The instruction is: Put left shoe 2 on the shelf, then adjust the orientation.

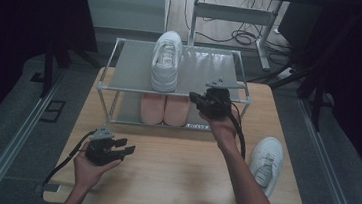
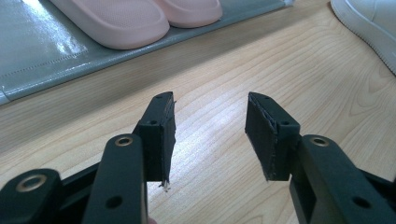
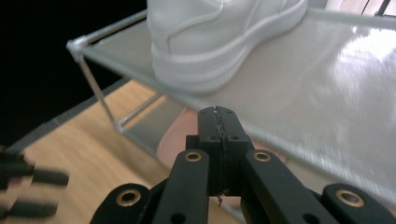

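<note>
Your right hand-held gripper sat just right of frame centre in the high view, at the front edge of the grey two-tier metal-framed shoe rack. Jaws were fully closed, pads pressed together, nothing between them. In the right gripper view it pointed at the heel of the white leather sneaker on the rack's top shelf, near but not touching. That sneaker sat upper centre in the high view, toe pointing away from you. The pair of pink slippers lay on the lower shelf right below it.

Your left hand-held gripper was at lower left, low over the light wooden counter, jaws wide apart, empty. A second white sneaker lay at the counter's right edge, well apart from both grippers.
</note>
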Demonstrator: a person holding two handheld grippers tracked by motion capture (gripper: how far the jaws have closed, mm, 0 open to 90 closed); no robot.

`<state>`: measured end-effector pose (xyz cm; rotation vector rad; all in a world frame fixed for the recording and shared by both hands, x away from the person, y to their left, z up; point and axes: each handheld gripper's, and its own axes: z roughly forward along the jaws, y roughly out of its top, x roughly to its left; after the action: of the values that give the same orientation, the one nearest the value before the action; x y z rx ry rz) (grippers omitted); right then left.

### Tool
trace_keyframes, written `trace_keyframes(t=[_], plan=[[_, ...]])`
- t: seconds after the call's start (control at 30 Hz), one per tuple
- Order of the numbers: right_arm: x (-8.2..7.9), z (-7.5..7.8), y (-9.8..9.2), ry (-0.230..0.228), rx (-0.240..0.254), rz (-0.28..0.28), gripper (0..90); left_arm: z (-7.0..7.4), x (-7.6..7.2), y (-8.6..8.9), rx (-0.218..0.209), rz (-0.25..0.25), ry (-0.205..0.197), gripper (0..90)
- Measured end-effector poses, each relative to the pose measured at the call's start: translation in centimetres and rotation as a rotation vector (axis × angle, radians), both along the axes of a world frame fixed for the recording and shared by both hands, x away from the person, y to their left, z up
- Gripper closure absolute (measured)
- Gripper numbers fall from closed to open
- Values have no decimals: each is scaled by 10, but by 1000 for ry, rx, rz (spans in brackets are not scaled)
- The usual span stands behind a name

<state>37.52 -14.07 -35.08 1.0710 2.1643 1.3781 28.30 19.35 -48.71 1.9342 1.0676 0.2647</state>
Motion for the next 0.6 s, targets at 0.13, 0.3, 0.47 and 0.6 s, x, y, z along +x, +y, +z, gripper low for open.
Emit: trace_keyframes(t=[0.13,0.3,0.47,0.6], plan=[[-22,-11,-15,10,-39,22,898,-1,2,0,-3,-9,1,533],[-46,-26,-36,22,-66,15,898,-3,4,1,-4,-10,8,533],[-67,-38,-58,29,-60,1,897,-2,3,1,-7,-6,6,533],[-82,-47,-72,35,-58,-2,897,0,2,1,-13,-1,3,533]])
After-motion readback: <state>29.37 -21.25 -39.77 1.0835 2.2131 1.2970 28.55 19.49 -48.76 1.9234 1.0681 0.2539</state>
